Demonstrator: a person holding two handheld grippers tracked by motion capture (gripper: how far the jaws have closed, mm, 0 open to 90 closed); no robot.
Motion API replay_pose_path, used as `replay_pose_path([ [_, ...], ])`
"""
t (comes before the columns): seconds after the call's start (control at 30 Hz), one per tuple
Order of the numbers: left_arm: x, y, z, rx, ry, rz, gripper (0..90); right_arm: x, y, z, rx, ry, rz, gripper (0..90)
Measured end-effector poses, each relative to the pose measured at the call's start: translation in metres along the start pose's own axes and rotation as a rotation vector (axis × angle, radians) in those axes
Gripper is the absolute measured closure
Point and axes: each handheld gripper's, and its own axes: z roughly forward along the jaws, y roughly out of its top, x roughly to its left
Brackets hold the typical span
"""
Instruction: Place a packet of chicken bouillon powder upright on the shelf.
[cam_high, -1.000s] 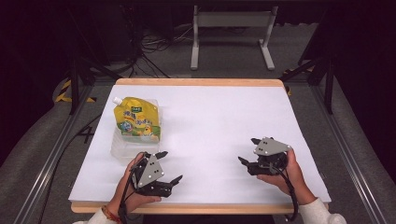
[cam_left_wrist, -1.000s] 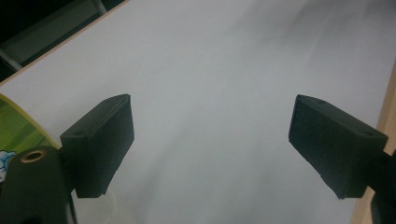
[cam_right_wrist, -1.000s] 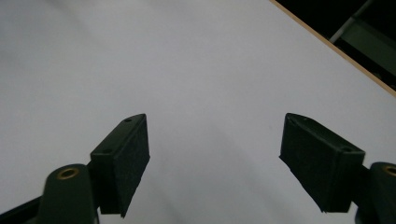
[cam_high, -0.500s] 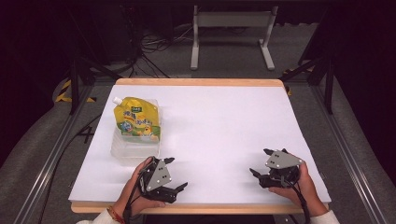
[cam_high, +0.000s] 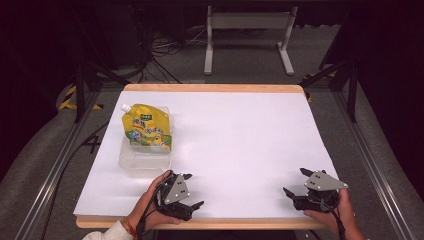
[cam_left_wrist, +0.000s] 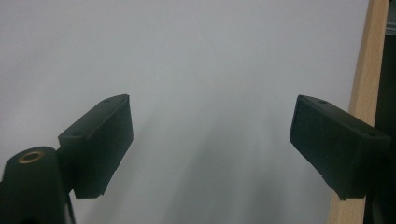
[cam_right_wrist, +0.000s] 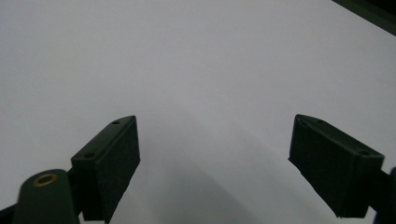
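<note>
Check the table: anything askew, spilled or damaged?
No spill or damage visible. The yellow spout pouch lies on the clear plastic container, overhanging its far edge. Both grippers, left and right, are open and empty.

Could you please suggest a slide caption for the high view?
Yellow spout pouch lying on a clear container; both grippers, left and right, open near the table's front edge.
</note>
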Motion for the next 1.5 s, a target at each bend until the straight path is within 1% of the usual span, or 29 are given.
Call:
replay_pose_path([
  [0.03, 0.001, 0.0, 0.001, -0.003, -0.005, -0.003, 14.0, -0.001, -0.002, -0.002, -0.003, -0.006, 0.007, 16.3],
  [0.1, 0.001, -0.001, 0.003, 0.01, 0.003, 0.009, 13.9, -0.003, -0.006, -0.005, -0.011, -0.017, 0.03, 16.2],
  [0.13, 0.001, -0.001, 0.006, 0.022, 0.005, 0.02, 13.8, -0.003, -0.008, -0.007, -0.011, -0.022, 0.033, 16.1],
  [0.2, 0.003, -0.002, 0.009, 0.033, 0.007, 0.022, 13.8, -0.004, -0.011, -0.008, -0.009, -0.034, 0.041, 16.1],
  [0.3, 0.004, -0.003, 0.011, 0.034, -0.003, 0.021, 13.6, -0.004, -0.012, -0.008, -0.009, -0.037, 0.053, 16.0],
  [0.33, 0.004, -0.003, 0.011, 0.035, -0.001, 0.029, 13.4, -0.003, -0.012, -0.008, -0.011, -0.04, 0.054, 15.9],
  [0.37, 0.005, -0.003, 0.01, 0.031, -0.003, 0.027, 13.4, -0.001, -0.012, -0.008, -0.009, -0.037, 0.05, 15.9],
  [0.43, 0.005, -0.002, 0.01, 0.019, -0.013, 0.014, 13.3, 0.002, -0.011, -0.007, 0.001, -0.043, 0.026, 15.8],
  [0.57, 0.006, -0.002, 0.012, 0.025, -0.024, 0.016, 13.2, 0.006, -0.011, -0.006, 0.005, -0.043, 0.015, 15.8],
  [0.7, 0.005, -0.001, 0.013, 0.032, -0.036, 0.015, 12.8, 0.006, -0.011, -0.006, 0.005, -0.042, 0.015, 15.8],
  [0.83, 0.005, 0.0, 0.013, 0.037, -0.038, 0.019, 12.7, 0.006, -0.012, -0.006, 0.009, -0.04, 0.016, 15.8],
  [0.9, 0.005, 0.0, 0.013, 0.039, -0.04, 0.02, 12.7, 0.007, -0.012, -0.005, 0.012, -0.041, 0.002, 15.8],
  [1.2, 0.006, 0.0, 0.013, 0.038, -0.043, 0.018, 12.6, 0.009, -0.01, -0.004, 0.012, -0.033, -0.005, 15.8],
  [1.5, 0.005, 0.0, 0.015, 0.052, -0.05, 0.021, 12.3, 0.01, -0.009, -0.003, 0.005, -0.024, 0.001, 15.8],
])
